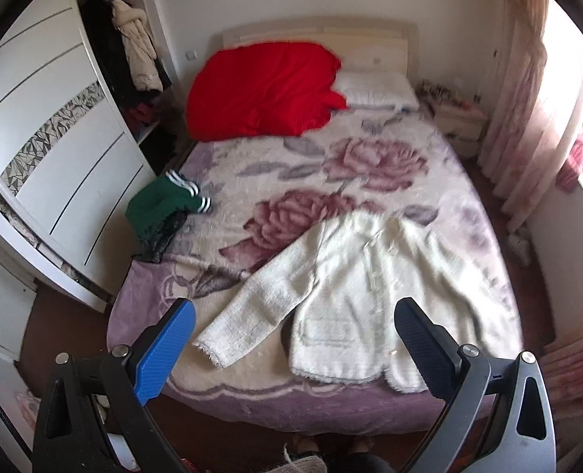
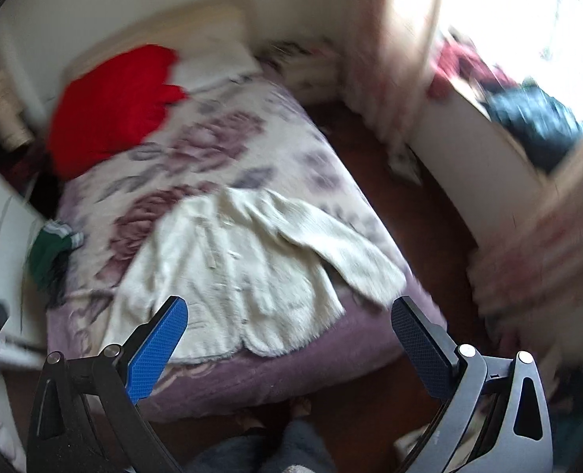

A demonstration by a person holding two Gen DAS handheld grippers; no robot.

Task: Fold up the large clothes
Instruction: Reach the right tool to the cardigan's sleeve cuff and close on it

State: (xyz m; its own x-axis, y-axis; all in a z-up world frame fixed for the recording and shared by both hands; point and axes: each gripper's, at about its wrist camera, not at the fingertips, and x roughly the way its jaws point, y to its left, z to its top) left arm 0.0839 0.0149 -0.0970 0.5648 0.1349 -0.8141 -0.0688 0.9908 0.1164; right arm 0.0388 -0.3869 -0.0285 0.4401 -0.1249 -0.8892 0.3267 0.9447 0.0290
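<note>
Two handheld grippers hang above the foot of a bed (image 1: 275, 410), each with its jaws spread wide and holding nothing.

In the left wrist view, the left gripper (image 1: 291, 349) has a bright blue ridged pad on its left finger and a dark navy pad on its right finger. Far beyond the left jaw stands a white sliding-door wardrobe (image 1: 51, 149). Ahead of that jaw, at the bed's left edge, lies a crumpled green garment with white-striped cuffs (image 1: 161, 201) on top of something dark. Farther ahead, at the head of the bed, sits a bunched bright red blanket (image 1: 260, 90), with a white pillow (image 1: 374, 86) just right of it. Directly ahead between the jaws lies the task's thing: a fluffy cream-white knitted cardigan (image 1: 370, 287), spread flat on a plush blanket printed with mauve roses (image 1: 370, 161). One sleeve stretches out toward the left jaw; its hem lies near the foot edge, close in front of the right jaw. Beyond the right jaw hang pale pink curtains (image 1: 524, 118).

The right wrist view is blurred. The right gripper (image 2: 289, 345) shows the same blue and navy pads. The cardigan lies ahead of the left jaw and between the jaws, its other sleeve angled toward the right jaw. Dark red floor (image 2: 421, 228) lies beyond the right jaw.
</note>
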